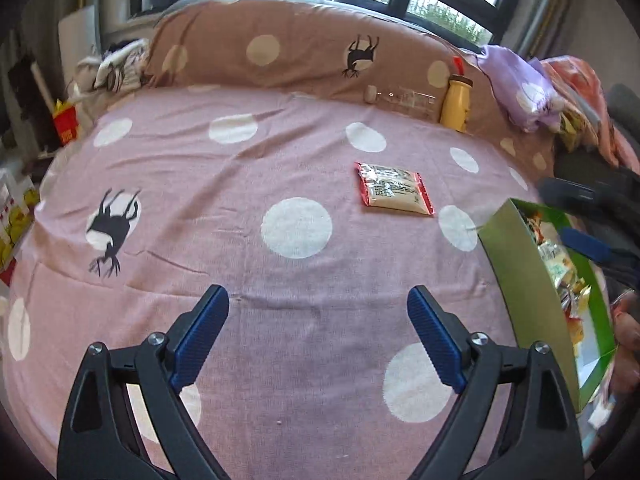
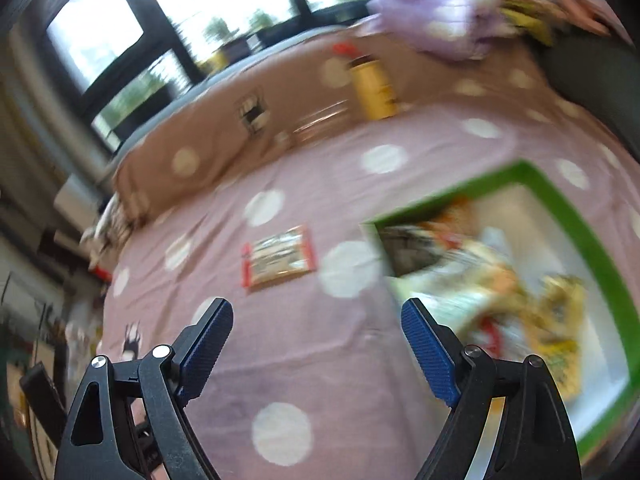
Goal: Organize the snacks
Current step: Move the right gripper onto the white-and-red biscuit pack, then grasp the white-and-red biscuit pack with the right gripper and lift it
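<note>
A red-edged snack packet [image 1: 394, 194] lies flat on the pink polka-dot bedspread [image 1: 240, 184]; it also shows in the right wrist view [image 2: 279, 258]. A green box [image 1: 520, 256] holding several wrapped snacks stands at the right; in the right wrist view the green box [image 2: 580, 232] is blurred. My left gripper [image 1: 318, 304] is open and empty, above the bedspread, short of the packet. My right gripper [image 2: 316, 316] is open and empty, between the packet and the box; in the left wrist view the right gripper's fingers [image 1: 584, 240] reach over the box.
A yellow bottle [image 1: 456, 102] and a clear lying bottle [image 1: 404, 98] rest against the brown dotted pillow [image 1: 280, 56] at the back. Purple and orange cloth [image 1: 524, 88] is heaped at the back right. A red carton [image 1: 66, 126] stands off the bed's left.
</note>
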The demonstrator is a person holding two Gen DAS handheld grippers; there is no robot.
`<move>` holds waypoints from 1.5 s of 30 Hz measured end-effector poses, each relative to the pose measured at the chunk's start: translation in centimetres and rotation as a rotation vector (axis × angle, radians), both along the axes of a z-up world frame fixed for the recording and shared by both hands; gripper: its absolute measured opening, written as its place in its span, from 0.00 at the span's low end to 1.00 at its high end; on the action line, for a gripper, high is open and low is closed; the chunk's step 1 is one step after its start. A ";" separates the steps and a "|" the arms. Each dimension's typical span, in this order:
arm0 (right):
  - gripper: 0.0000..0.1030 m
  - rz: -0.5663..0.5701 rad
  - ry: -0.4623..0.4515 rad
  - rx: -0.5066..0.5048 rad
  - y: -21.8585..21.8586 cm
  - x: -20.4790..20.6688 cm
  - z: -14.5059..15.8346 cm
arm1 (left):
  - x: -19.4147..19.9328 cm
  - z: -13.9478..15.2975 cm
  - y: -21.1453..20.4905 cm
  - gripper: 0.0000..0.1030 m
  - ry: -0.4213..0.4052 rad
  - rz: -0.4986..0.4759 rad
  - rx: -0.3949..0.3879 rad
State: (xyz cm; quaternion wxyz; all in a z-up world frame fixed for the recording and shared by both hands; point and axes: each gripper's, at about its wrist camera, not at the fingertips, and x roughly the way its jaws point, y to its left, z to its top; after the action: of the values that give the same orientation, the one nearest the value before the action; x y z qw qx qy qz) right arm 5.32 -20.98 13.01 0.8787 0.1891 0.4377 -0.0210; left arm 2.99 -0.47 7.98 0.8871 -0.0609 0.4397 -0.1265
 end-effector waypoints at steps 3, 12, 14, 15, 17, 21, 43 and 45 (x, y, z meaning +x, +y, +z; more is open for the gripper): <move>0.84 0.073 0.114 -0.035 2.6 5.8 -2.2 | 0.3 -0.4 0.3 0.89 0.034 0.012 0.001; 0.84 0.091 0.285 -0.115 5.2 15.6 -8.7 | 0.8 -0.8 1.5 0.89 0.069 0.043 -0.004; 0.84 0.112 0.296 -0.154 5.7 16.6 -9.2 | 0.8 -0.8 1.6 0.89 0.072 0.043 0.003; 0.84 0.112 0.310 -0.162 5.8 17.1 -9.7 | 0.9 -0.9 1.6 0.89 0.076 0.045 0.005; 0.85 0.121 0.349 -0.167 5.8 17.8 -10.6 | 1.0 -1.1 1.7 0.89 0.085 0.051 0.003; 0.95 0.109 0.343 -0.194 5.9 17.9 -11.6 | 1.1 -1.3 1.5 0.89 0.095 0.042 0.015; 0.28 0.127 0.239 0.226 3.6 1.3 -11.4 | 0.6 -4.5 -4.4 0.89 0.220 -0.210 -0.001; 0.26 0.116 0.253 0.251 3.4 0.9 -11.3 | 0.6 -4.6 -4.5 0.89 0.210 -0.207 0.011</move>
State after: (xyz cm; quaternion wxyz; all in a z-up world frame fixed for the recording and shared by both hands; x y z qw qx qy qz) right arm 6.18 -17.62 1.73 0.7859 0.2675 0.5541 0.0607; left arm 3.55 -4.98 3.35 0.8188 -0.0232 0.5347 -0.2078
